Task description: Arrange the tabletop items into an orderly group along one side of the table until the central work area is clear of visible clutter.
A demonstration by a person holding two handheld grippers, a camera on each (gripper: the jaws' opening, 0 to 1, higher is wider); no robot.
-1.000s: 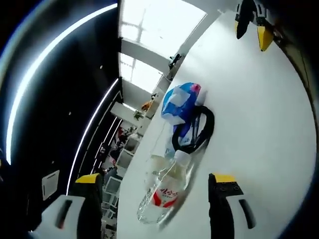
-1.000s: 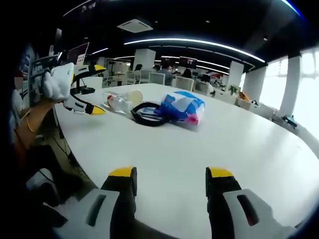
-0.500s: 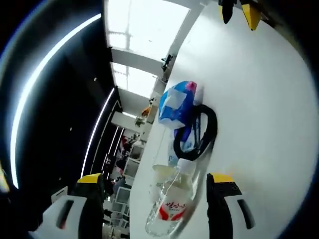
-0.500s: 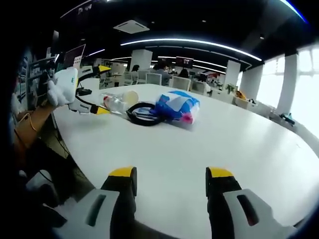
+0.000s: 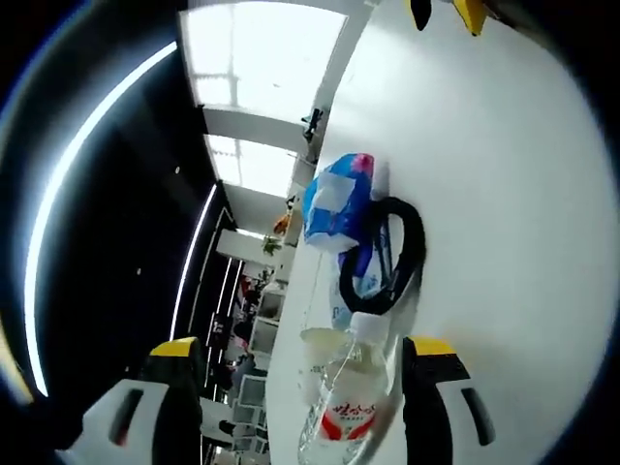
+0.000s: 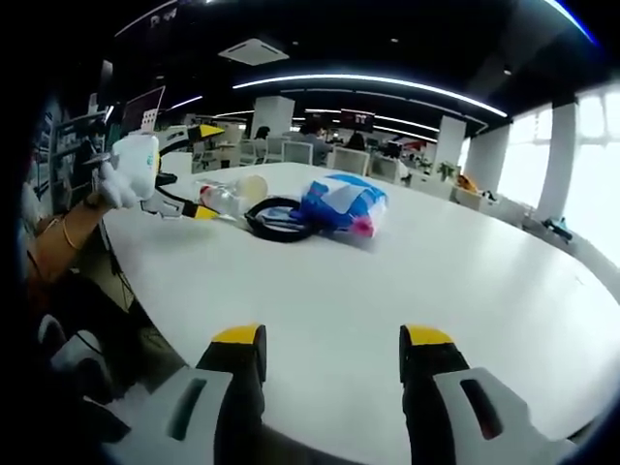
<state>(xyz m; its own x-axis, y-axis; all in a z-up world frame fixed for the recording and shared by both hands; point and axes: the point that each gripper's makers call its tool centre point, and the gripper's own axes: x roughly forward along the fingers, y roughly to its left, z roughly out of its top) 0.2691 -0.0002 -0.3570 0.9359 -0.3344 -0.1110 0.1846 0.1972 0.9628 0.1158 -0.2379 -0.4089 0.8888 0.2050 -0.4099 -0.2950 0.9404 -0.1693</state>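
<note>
Left gripper [image 5: 300, 387] seen with its jaws spread wide, on either side of a clear plastic bottle [image 5: 341, 417] that lay on its side on the white table [image 5: 504, 194]; not yet touching the bottle, as far as could be told; white cap [image 5: 366, 327] pointing away from the gripper, red and white label facing up; a pale cup [image 5: 323, 346] just beside the bottle neck, whether touching it could not be told; beyond the cap, a black coiled cable [image 5: 399, 254] lying flat, with a small blue packet inside its ring; just past the cable, touching it, a blue and white bag [image 5: 336, 199] with a pink corner; yellow tips of the other gripper visible at the far top of the left gripper view

Right gripper [image 6: 329, 368] held low over the near edge of the table [image 6: 465, 281], jaws spread apart and holding nothing; well apart from the items; in the right gripper view, bottle [image 6: 218, 197], cable [image 6: 279, 218] and bag [image 6: 341, 205] grouped close together in a row at the far left part of the table; left gripper [image 6: 199, 170] at the bottle end of that row, gripped by a hand in a white glove [image 6: 128, 167]
</note>
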